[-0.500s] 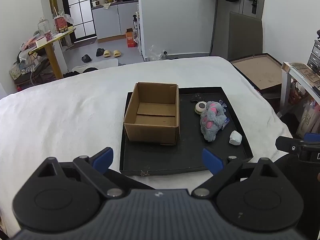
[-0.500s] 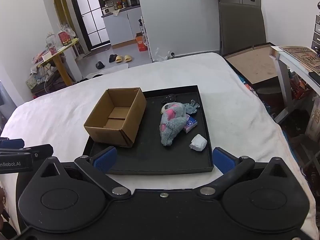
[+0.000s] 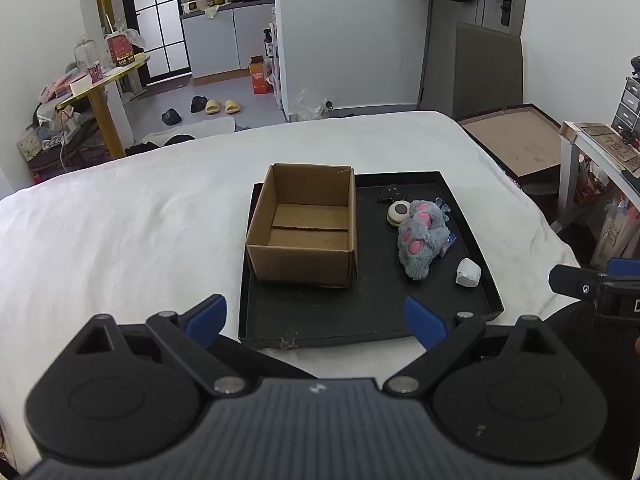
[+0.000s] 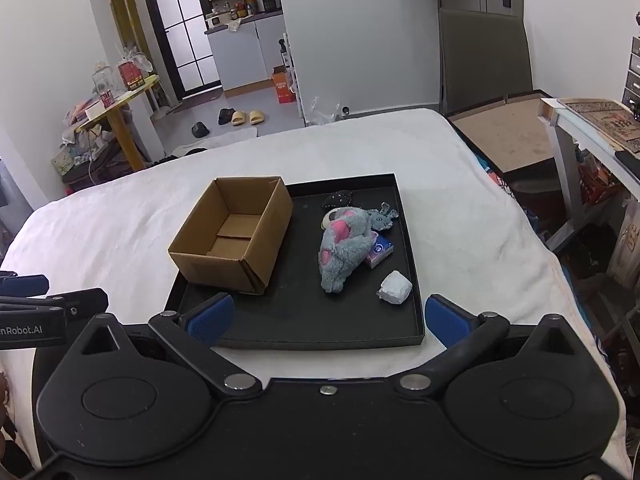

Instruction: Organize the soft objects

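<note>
An empty open cardboard box stands on the left of a black tray on the white bed. Right of it lie a grey and pink plush toy, a white crumpled lump, a blue and pink tissue pack, a round cream item and a small black soft item. My left gripper is open and empty, short of the tray's near edge. My right gripper is open and empty, over the tray's near edge.
The tray sits on a white bedcover. A flat cardboard-lined tray and a white desk stand to the right of the bed. A yellow cluttered table stands at the far left.
</note>
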`<state>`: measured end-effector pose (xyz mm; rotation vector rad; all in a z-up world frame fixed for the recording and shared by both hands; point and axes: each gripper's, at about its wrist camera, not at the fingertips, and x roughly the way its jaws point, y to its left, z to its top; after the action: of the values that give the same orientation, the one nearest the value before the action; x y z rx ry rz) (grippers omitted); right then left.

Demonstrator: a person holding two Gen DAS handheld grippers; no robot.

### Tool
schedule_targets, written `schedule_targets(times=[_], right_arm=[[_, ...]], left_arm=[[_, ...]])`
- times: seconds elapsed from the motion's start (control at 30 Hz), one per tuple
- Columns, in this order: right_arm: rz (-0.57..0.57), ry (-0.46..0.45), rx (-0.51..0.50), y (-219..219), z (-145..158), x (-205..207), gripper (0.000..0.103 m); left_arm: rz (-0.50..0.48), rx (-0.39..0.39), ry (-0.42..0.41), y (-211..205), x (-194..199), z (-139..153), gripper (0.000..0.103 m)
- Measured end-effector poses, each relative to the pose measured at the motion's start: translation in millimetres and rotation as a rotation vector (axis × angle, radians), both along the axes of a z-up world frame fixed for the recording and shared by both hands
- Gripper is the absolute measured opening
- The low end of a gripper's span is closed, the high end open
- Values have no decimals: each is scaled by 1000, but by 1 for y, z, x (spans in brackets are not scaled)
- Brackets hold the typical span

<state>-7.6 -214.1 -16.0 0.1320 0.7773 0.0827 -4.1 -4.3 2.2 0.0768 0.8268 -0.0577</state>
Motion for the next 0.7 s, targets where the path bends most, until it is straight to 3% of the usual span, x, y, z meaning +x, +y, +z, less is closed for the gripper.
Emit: schedule_targets(times=[0.7], right_arm=[[1, 8, -10, 4, 2, -1, 103]], left_arm=[[-4, -17, 21, 2, -2, 0, 95]])
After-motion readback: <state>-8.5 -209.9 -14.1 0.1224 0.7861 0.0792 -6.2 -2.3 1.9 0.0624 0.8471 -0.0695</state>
